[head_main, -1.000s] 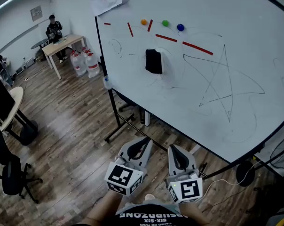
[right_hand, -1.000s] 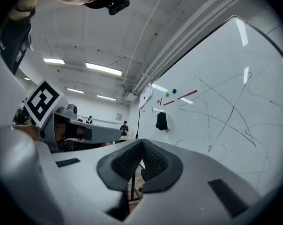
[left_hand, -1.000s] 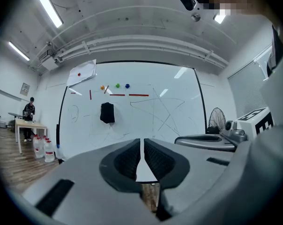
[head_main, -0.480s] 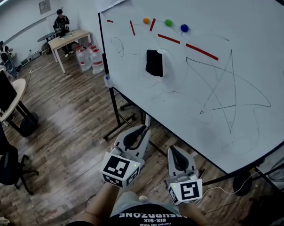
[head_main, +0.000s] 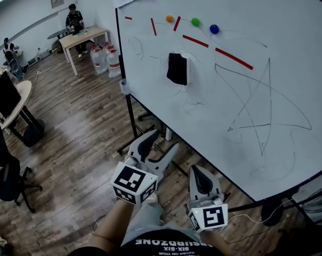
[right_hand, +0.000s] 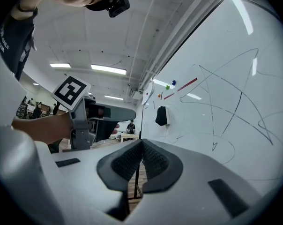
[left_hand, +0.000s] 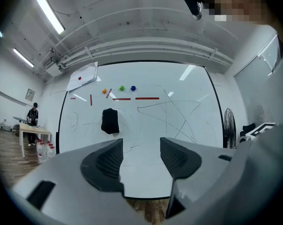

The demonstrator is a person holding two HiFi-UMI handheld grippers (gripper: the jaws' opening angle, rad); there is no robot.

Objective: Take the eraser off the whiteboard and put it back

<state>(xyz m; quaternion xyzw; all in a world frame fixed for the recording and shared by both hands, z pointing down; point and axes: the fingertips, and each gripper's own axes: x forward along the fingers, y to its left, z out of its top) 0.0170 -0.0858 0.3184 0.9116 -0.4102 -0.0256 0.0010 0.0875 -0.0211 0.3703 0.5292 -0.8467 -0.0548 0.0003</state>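
Note:
A black eraser [head_main: 177,69] clings to the upper left part of the whiteboard [head_main: 267,52], among pen scribbles; it also shows as a dark block, the eraser [left_hand: 110,121], in the left gripper view and small, the eraser [right_hand: 161,116], in the right gripper view. My left gripper [head_main: 157,145] points level toward the board, well short of the eraser; its jaws are opening with nothing between them. My right gripper [head_main: 198,181] hangs lower and closer to me, jaws pressed together and empty.
Red magnetic strips [head_main: 233,58] and coloured round magnets [head_main: 195,22] sit on the board above the eraser. The board's stand [head_main: 130,122] rises from the wooden floor. A table [head_main: 81,36] with a person, water jugs [head_main: 104,61] and office chairs [head_main: 9,175] stand to the left.
The left gripper moved forward toward the board and its jaws spread apart. The right gripper dropped slightly back and stayed shut.

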